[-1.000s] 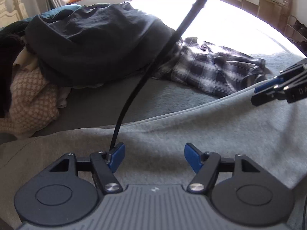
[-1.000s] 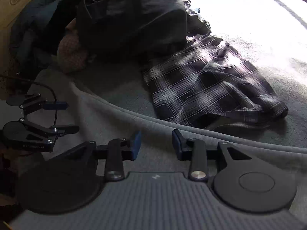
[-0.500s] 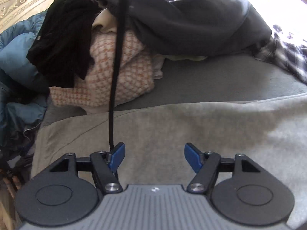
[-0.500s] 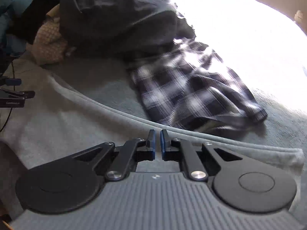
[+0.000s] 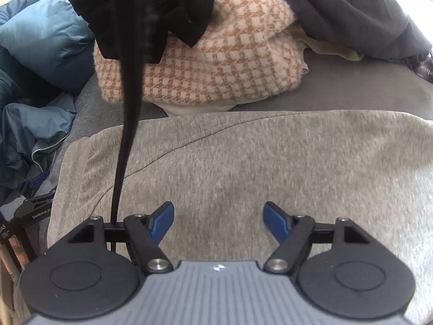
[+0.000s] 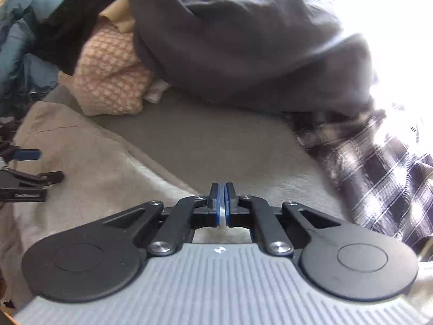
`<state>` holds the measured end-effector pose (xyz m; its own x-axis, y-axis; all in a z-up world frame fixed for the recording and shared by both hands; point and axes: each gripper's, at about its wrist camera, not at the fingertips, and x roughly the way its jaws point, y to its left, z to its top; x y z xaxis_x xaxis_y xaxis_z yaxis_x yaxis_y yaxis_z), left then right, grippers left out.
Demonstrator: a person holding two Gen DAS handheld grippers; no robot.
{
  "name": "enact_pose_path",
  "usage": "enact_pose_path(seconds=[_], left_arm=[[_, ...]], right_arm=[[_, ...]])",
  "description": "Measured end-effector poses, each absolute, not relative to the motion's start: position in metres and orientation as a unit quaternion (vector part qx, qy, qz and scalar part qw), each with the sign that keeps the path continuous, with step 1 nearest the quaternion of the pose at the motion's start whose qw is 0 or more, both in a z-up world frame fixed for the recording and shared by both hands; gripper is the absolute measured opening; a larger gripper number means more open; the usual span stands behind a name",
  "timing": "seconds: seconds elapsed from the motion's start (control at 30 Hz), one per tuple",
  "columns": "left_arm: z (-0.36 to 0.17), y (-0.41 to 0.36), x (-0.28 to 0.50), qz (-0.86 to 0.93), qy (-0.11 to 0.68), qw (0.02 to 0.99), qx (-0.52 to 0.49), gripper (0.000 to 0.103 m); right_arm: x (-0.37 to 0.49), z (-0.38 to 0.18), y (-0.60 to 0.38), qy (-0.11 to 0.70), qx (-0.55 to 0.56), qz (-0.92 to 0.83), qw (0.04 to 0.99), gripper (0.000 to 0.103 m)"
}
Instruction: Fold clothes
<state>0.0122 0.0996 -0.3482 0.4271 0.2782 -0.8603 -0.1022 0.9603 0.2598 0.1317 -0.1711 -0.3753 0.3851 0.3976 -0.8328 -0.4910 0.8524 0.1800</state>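
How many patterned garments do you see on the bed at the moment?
2: a beige houndstooth knit in the pile behind the grey sweatshirt, and a dark plaid shirt lying at the right. Others may be buried in the pile.

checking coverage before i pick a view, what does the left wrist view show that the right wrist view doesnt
Only the left wrist view shows the open left gripper above the seam of the light grey knit garment, and a black cable rising from it.

Only the right wrist view shows the right gripper shut on that garment's edge, and the dark plaid shirt.

Both show the grey garment, the tan-and-cream houndstooth knit and the dark charcoal garment in the pile.
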Motion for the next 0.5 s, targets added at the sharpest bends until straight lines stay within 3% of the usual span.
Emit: enact_pose_path(seconds=[0.27,0.33,0.5], left_arm=[[-0.344,0.151,0.022,0.085,0.510,0.852,0.082,0.073],[-0.341,0.167,0.024,0.077,0.505,0.856,0.080,0.073],[-0.343,0.202,0.029,0.064,0.501,0.860,0.072,0.073]], right_arm=[[0.125,-0.390,-0.102,0.516,-0.035,0.269,0.813,0.000],[0.139,-0.385,-0.114,0.510,0.066,0.207,0.832,0.000],[0.113,-0.340,-0.081,0.486,0.028,0.259,0.834,0.004]])
